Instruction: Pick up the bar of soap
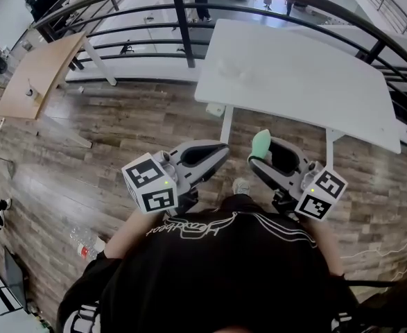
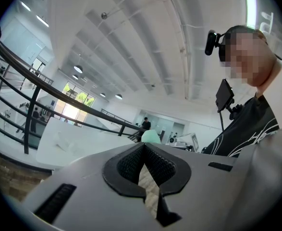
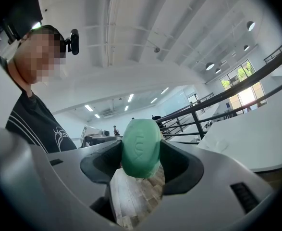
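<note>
The green bar of soap is held upright between the jaws of my right gripper, raised in front of the person's chest over the wooden floor. In the right gripper view the soap fills the gap between the dark pads, and my right gripper is shut on it. My left gripper is level with it a little to the left, jaw tips together and nothing in them. In the left gripper view my left gripper is shut, and the soap shows just past its tips.
A white table stands ahead, with a faint clear object on it. A dark metal railing curves behind it. A wooden table stands at far left. A plastic bottle lies on the floor by the person's left side.
</note>
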Demonstrator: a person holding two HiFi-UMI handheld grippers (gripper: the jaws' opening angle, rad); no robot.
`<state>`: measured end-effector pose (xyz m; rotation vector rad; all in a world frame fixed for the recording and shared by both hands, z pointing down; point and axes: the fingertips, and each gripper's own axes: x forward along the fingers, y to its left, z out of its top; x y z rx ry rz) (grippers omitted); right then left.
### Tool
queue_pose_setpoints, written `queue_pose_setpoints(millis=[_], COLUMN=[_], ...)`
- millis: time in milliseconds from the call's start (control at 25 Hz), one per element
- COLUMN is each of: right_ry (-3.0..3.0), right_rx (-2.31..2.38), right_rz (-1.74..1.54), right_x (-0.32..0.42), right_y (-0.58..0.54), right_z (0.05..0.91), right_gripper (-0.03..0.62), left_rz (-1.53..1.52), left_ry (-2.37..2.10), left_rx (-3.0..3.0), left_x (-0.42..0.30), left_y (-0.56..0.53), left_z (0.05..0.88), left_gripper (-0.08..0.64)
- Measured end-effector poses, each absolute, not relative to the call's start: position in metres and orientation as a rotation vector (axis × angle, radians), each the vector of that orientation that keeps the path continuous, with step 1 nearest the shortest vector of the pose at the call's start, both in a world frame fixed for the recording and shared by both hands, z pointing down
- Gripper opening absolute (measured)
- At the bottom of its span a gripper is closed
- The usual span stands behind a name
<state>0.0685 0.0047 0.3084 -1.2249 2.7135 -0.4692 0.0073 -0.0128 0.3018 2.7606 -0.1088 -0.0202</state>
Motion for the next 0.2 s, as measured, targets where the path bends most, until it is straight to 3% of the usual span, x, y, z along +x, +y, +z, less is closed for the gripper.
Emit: queue_pose_setpoints(millis=[200], right_ry=[2.713], right_rx=[-1.22], right_rz=[-0.466], right_x=[0.0712], right_y=[0.002], right_z=[0.3077], right_gripper=[0.219], left_rz=[-0.014], left_ry=[-0.104], left_rx=[2.757], left_x=[0.0118], left_y=[-0.0145], left_z=[0.3039], left_gripper=[0.008])
